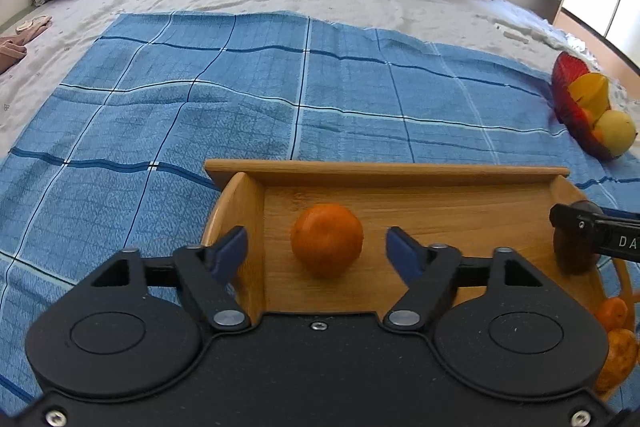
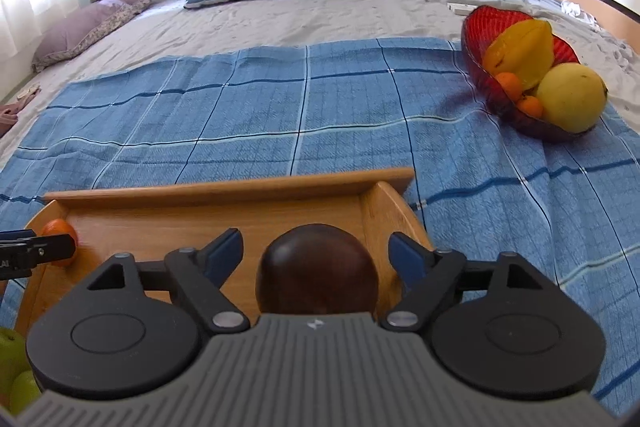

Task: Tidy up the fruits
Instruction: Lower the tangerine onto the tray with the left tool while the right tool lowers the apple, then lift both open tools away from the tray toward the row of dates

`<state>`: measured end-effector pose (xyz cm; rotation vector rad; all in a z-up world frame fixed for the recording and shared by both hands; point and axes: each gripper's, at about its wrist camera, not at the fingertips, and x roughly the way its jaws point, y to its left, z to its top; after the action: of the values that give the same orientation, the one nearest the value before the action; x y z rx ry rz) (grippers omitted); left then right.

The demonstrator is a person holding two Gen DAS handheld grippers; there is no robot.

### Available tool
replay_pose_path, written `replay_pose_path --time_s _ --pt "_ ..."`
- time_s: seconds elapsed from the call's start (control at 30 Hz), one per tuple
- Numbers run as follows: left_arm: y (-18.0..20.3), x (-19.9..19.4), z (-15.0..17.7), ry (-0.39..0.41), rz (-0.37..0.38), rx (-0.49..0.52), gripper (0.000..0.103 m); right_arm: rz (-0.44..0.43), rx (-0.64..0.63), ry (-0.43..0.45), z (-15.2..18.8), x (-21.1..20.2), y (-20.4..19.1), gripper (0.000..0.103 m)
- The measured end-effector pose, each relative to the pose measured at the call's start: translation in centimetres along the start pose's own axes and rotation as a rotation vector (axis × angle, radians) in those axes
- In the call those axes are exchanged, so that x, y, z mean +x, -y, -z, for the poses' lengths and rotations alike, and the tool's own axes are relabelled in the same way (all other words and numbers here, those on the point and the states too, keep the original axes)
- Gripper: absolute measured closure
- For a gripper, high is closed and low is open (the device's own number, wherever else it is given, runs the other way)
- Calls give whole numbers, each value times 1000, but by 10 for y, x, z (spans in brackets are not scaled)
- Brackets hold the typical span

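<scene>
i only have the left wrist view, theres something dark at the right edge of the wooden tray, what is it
Observer: A dark brown round fruit in the wooden tray, between the open right gripper fingers; the pads are not on it.
Operator: whats in that red bowl, i only see part of it
Observer: The red bowl holds a star fruit, a big yellow fruit and two small oranges.
Operator: anything near the tray on my side i cant see
Observer: Green fruits lie at the bottom left of the right wrist view, beside the tray's near left corner.
</scene>
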<state>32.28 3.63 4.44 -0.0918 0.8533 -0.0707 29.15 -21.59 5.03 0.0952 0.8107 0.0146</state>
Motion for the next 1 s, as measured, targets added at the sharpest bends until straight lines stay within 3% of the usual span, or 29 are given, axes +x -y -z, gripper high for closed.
replay_pose_path --time_s 0.3,0.57,1.0 --pt "4 -31 16 30 5 32 9 -41 51 34 12 -28 11 7" --pt "5 -73 42 88 24 62 3 -62 19 153 34 -75 7 0" --pt "12 -148 112 194 71 117 0 -28 -25 338 103 -150 -7 0"
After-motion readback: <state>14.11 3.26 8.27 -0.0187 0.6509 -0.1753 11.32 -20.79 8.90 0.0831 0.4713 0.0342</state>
